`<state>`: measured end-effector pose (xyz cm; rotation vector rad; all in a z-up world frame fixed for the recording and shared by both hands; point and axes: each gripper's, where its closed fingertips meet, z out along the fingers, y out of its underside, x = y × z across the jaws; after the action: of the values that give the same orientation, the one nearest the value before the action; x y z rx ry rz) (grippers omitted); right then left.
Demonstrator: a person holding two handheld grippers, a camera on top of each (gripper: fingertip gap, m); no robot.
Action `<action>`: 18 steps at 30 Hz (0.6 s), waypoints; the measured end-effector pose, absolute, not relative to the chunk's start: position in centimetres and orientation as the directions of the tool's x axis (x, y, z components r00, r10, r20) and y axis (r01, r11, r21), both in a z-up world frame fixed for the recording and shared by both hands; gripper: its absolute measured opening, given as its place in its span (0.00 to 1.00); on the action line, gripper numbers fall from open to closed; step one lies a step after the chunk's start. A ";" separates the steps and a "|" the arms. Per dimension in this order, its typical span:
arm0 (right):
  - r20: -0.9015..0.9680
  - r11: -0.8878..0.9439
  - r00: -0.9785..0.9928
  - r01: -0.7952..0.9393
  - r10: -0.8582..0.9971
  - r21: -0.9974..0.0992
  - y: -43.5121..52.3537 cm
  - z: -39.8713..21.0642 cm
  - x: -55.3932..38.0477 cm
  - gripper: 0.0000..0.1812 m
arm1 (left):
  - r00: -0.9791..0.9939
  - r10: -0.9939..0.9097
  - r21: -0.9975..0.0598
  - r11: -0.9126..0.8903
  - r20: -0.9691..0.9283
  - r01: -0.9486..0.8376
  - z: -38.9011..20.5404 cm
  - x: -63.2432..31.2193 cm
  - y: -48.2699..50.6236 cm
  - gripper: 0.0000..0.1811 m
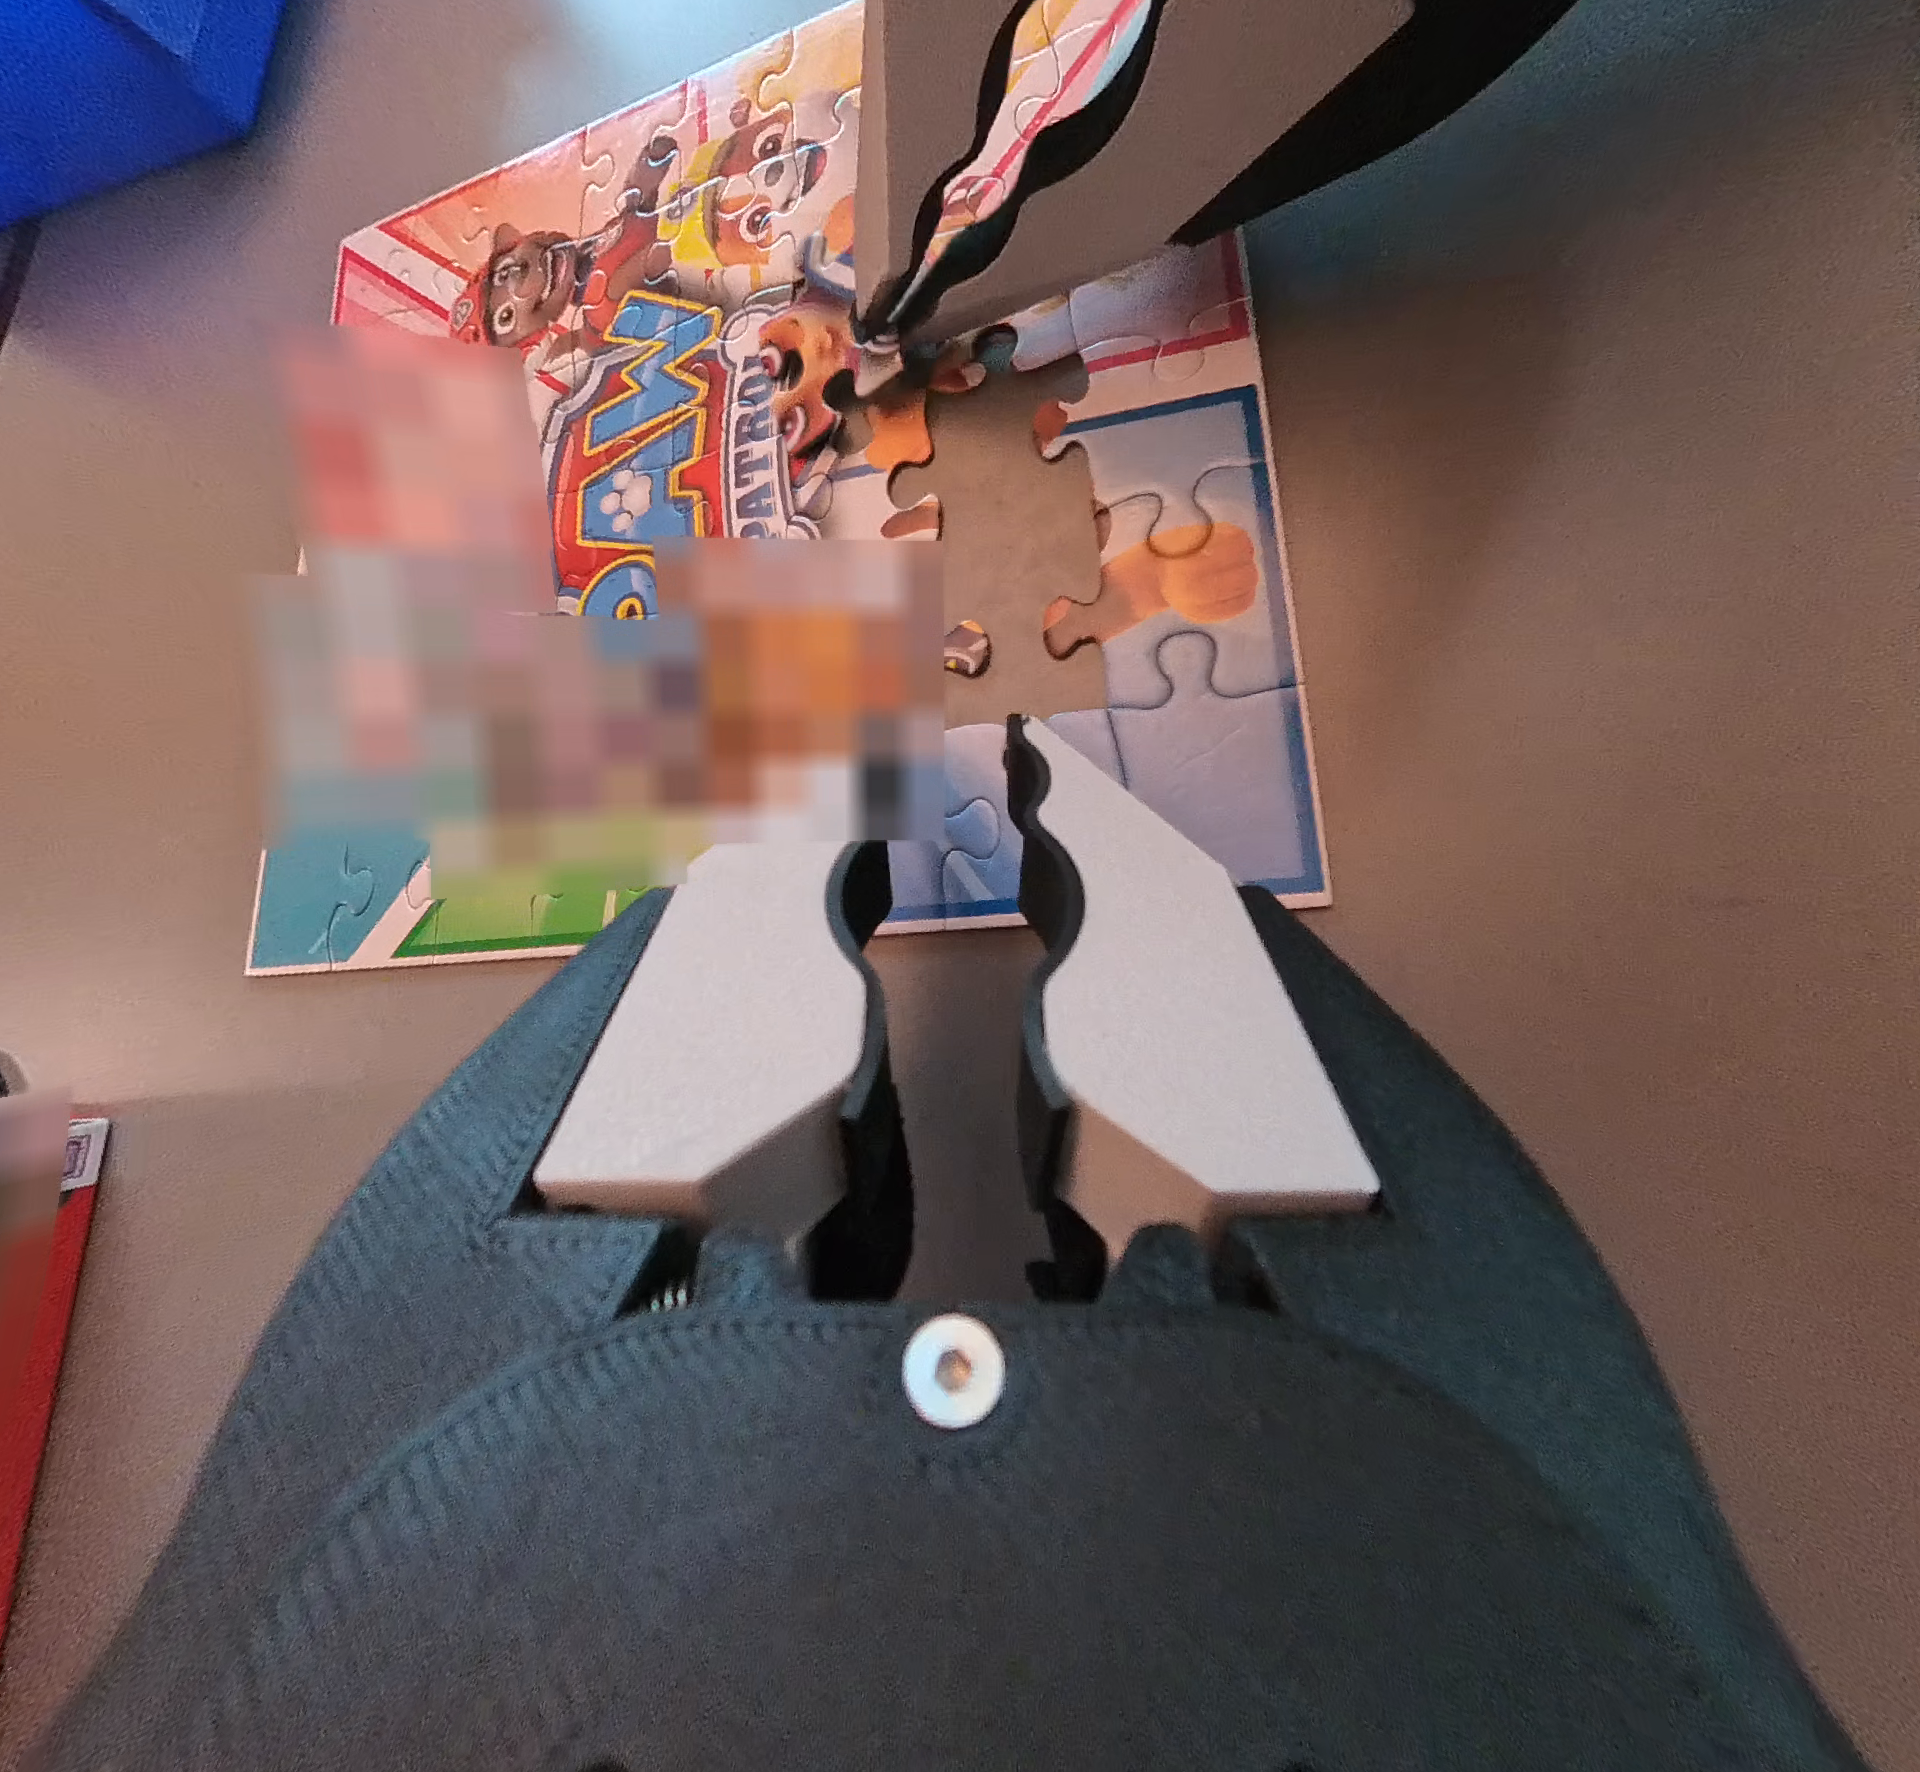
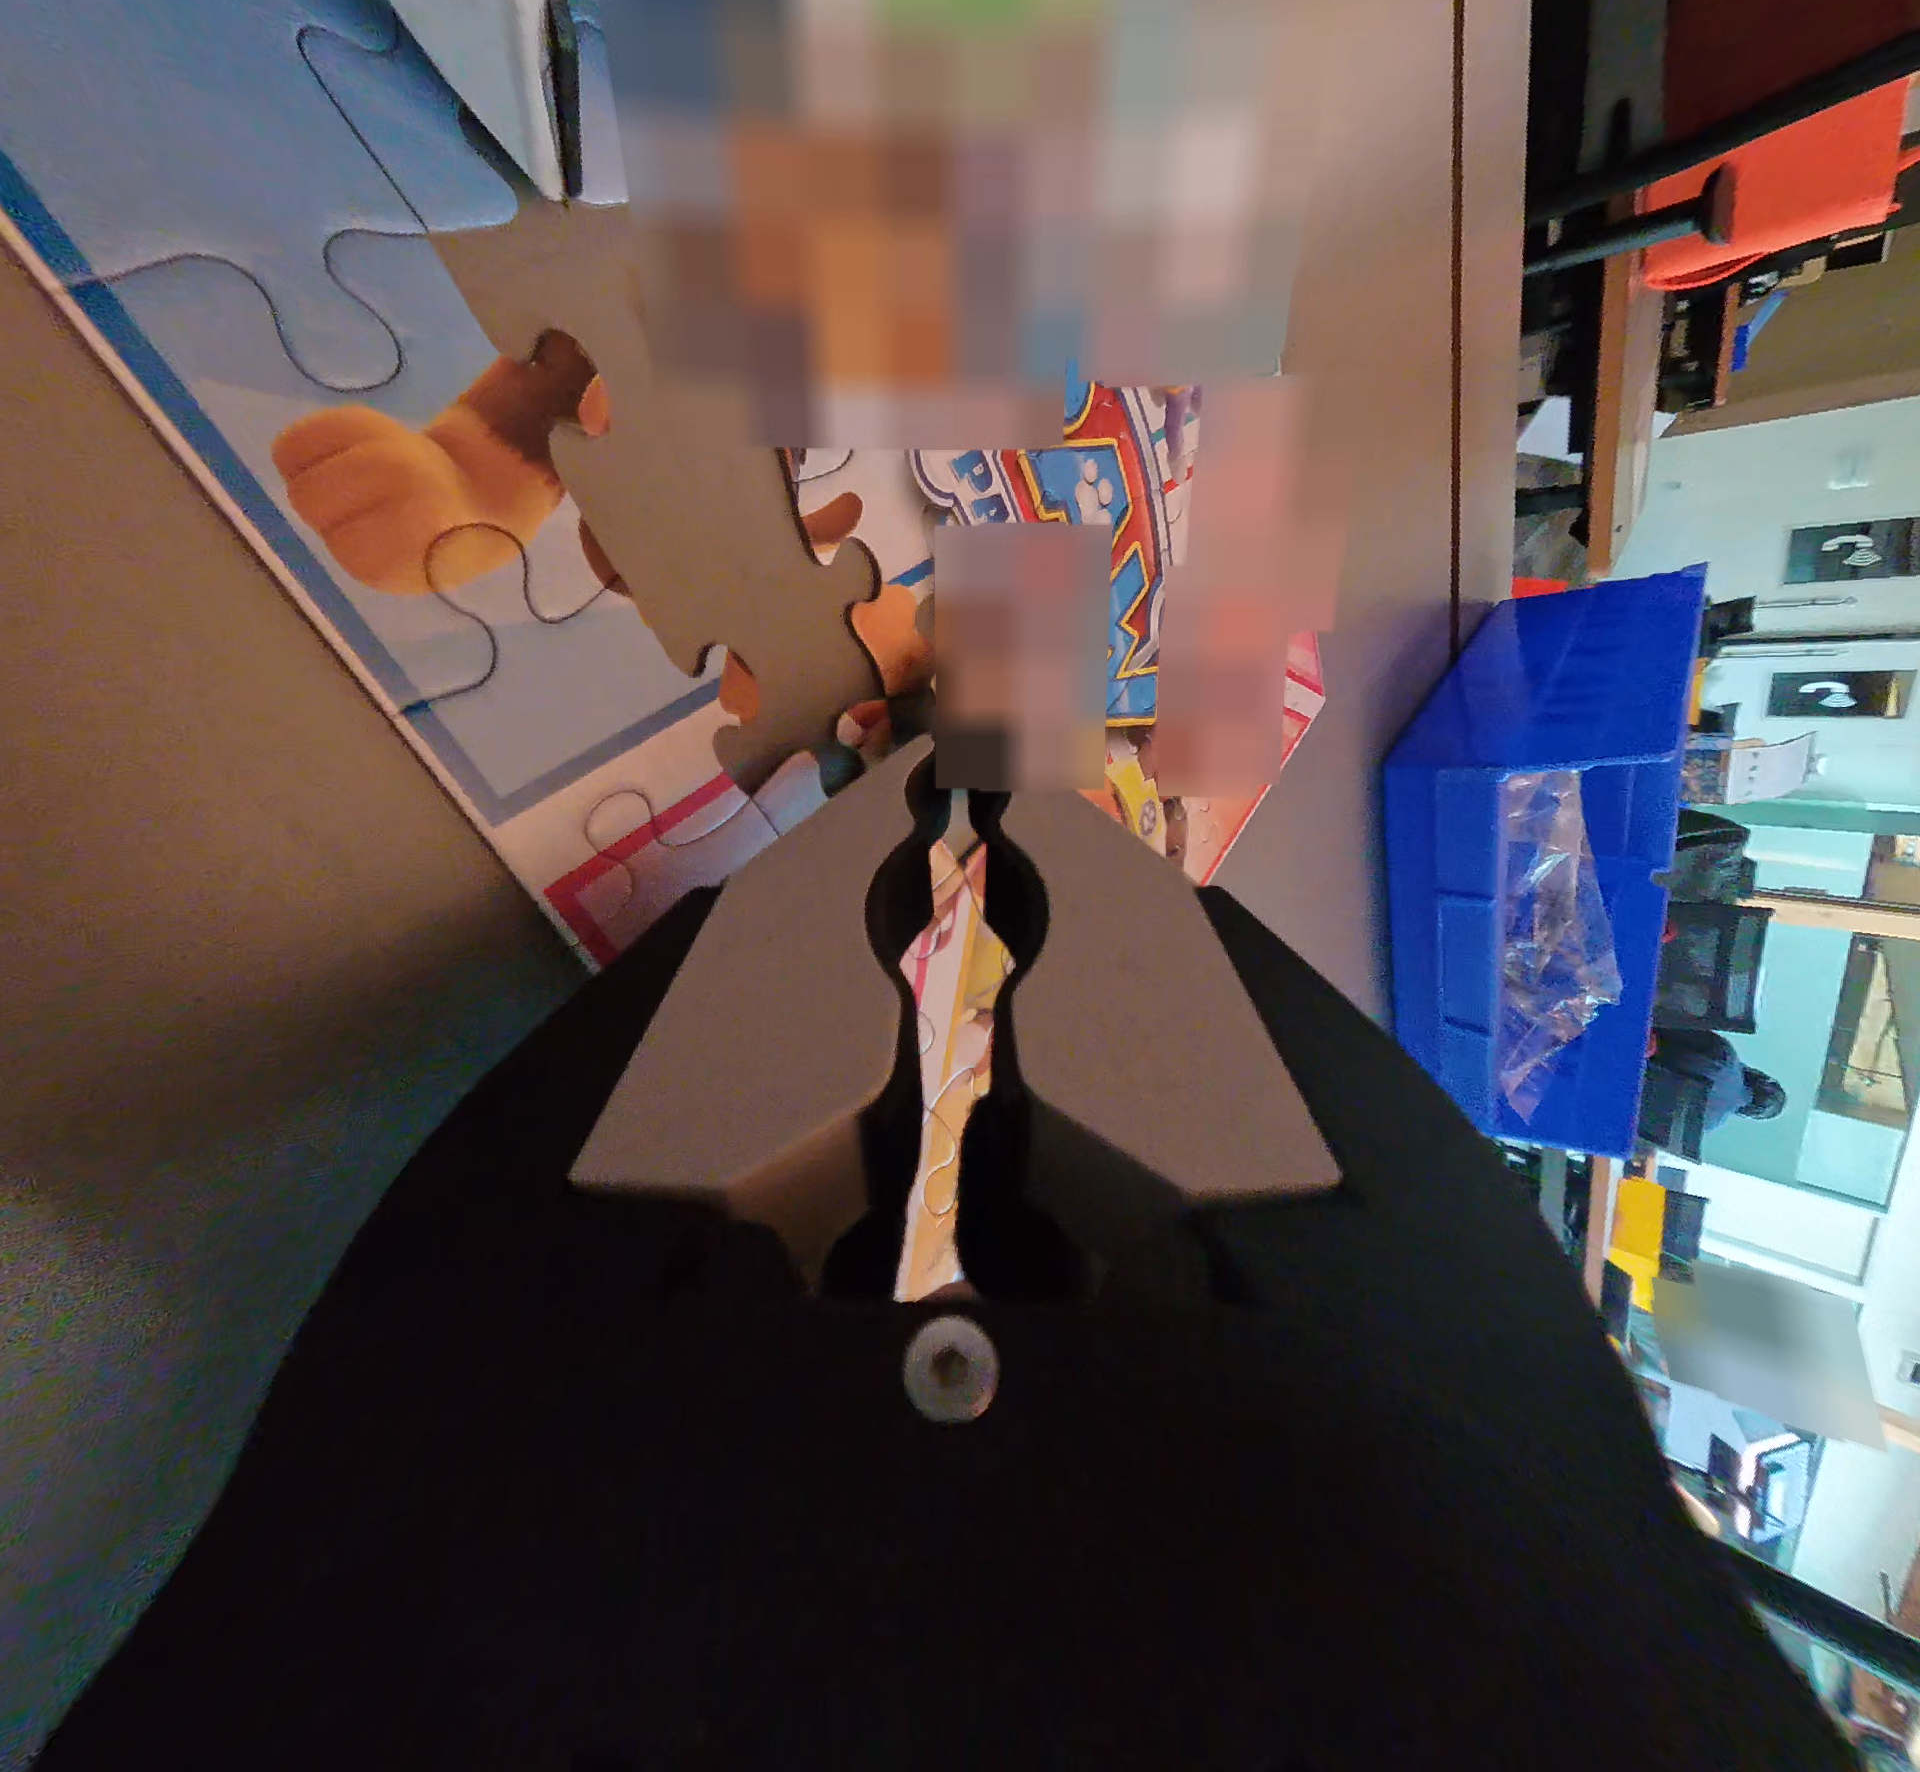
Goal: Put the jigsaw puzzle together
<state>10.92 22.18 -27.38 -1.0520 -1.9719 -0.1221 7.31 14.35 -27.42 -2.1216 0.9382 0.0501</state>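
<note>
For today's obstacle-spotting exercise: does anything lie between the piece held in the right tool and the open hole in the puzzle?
Nothing visible does. The right tool holds the piece at the gap's upper edge; bare table shows inside the gap. The left tool sits open at the opposite edge, not over it.

Large cartoon logo lettering on jigsaw puzzle (image 1: 665, 434); wording not given.

The left gripper (image 1: 951, 787) points forward and down, its grey fingers (image 1: 1127, 891) parted with a clear gap between them, holding nothing. The right gripper (image 2: 961, 792) comes in from the opposite side, tilted steeply downward, its fingers (image 2: 1101, 974) nearly closed at the tips; whether they pinch anything is hard to tell.
</note>
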 end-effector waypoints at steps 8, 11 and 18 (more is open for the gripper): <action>0.641 0.491 -0.242 0.837 0.729 -0.243 22.0 -27.5 11.9 0.00 | 0.726 -0.611 -0.658 -0.411 -0.315 -0.631 -27.5 7.5 14.5 0.10; 0.631 0.495 -0.223 0.818 0.743 -0.294 21.6 -26.8 11.5 0.00 | 0.733 -0.608 -0.662 -0.419 -0.305 -0.622 -27.5 7.4 14.4 0.10; 0.621 0.453 -0.156 0.818 0.768 -0.355 22.2 -26.4 12.4 0.00 | 0.739 -0.607 -0.664 -0.427 -0.293 -0.614 -27.5 7.5 14.4 0.09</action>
<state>12.36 22.16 -26.39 -1.3290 -1.9332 -0.0811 7.47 14.36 -27.52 -2.1418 0.9161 0.0114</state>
